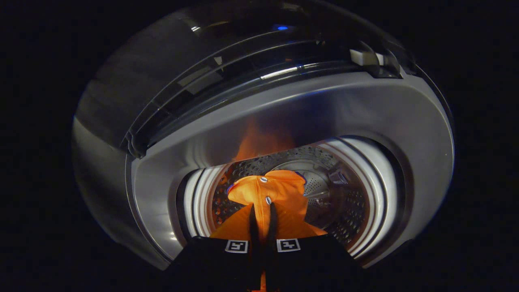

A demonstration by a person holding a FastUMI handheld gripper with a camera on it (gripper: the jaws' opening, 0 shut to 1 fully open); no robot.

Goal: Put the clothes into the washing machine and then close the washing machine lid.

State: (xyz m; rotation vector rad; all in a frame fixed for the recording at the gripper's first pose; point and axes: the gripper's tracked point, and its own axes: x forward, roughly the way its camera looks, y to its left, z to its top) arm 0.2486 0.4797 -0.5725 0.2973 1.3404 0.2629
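hanging over the mouth of a top-loading washing machine (284,117), the gripper (262,211) pinches a fold of an orange garment (279,188) between its two fingers (253,221), which stand nearly together with only a thin strip of the cloth between them; both press on it, so the claw is clamped on the garment. the orange garment runs lengthwise from under the fingers straight ahead into the drum (344,202), its long axis in line with the fingers, its far end bunched up beyond the fingertips and pointing toward the drum's far wall. two small metal snaps (264,179) sit along its middle seam, one just ahead of the fingertips and one farther on at the bunched end. the near part of the cloth spreads wide to either side below the fingers. the drum is perforated steel, and the garment lies toward its near-left side, with the bare drum floor and a raised fin showing to the right of the cloth. an orange glow reflects on the grey inner rim above the drum's far edge. the washing machine lid (227,69) stands raised at the far edge of the machine's top, dark and glossy, with a small blue light (282,28) near its upper part.
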